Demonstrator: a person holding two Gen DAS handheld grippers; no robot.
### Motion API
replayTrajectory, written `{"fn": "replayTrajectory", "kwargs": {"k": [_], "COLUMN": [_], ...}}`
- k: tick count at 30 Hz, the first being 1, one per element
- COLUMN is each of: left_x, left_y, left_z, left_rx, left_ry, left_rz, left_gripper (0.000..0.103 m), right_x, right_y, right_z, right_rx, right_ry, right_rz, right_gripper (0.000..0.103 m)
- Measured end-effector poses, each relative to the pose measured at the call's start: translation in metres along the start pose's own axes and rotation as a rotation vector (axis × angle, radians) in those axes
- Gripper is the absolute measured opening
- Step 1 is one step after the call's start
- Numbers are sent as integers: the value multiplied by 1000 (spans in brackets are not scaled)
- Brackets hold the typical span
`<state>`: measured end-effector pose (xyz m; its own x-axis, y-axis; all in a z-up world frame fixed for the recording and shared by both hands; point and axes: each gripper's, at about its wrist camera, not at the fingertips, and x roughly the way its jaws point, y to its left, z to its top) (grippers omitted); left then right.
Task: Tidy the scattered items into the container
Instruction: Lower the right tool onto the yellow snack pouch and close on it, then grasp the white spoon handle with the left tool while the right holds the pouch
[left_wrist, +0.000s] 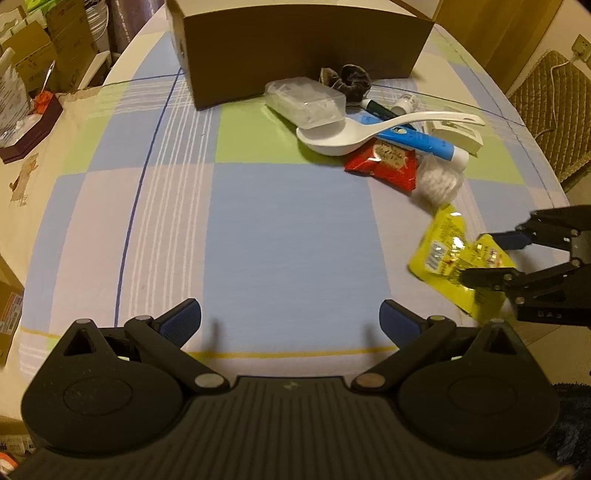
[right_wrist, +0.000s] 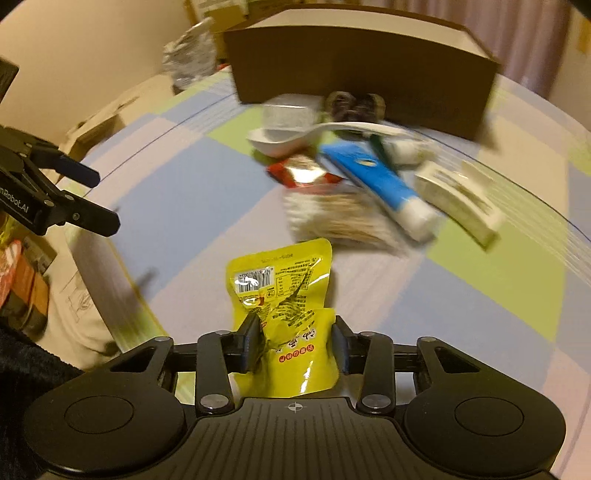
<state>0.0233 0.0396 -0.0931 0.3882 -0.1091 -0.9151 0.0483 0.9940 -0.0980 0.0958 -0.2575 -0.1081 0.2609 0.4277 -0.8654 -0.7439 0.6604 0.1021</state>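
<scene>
The right gripper (right_wrist: 295, 341) is pinching the yellow snack packet (right_wrist: 286, 295) between its narrowed fingers (crumpling it), the cardboard box (right_wrist: 362, 70) lying well ahead; the left gripper (left_wrist: 290, 319) is gaping wide, holding nothing.

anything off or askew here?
Nothing damaged or spilled. The clutter is heaped beside the cardboard box, not in it: the white spoon lies across the blue tube and red packet. The right gripper pinches the crumpled yellow packet; the left gripper is open.
</scene>
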Motion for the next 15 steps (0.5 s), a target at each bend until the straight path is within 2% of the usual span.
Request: {"fn": "replayTrajectory", "kwargs": {"k": [3,9,15], "left_x": [1,6,6], "left_y": [-5,-19,-30], "left_z": [3,9,15], "left_rx": [11,39,78], "left_ry": [1,-2,-76], "left_rz": [-7,-21,-1], "left_gripper": [101,101,96], "right_x": [-5,1,-15], "right_y": [-7,-21,-41], "right_z": [-7,-15,-24], "right_rx": [32,118,127], "right_ry": [8,-16,-26], "right_rz": [-15,25,-27], "right_gripper": [42,41,41]}}
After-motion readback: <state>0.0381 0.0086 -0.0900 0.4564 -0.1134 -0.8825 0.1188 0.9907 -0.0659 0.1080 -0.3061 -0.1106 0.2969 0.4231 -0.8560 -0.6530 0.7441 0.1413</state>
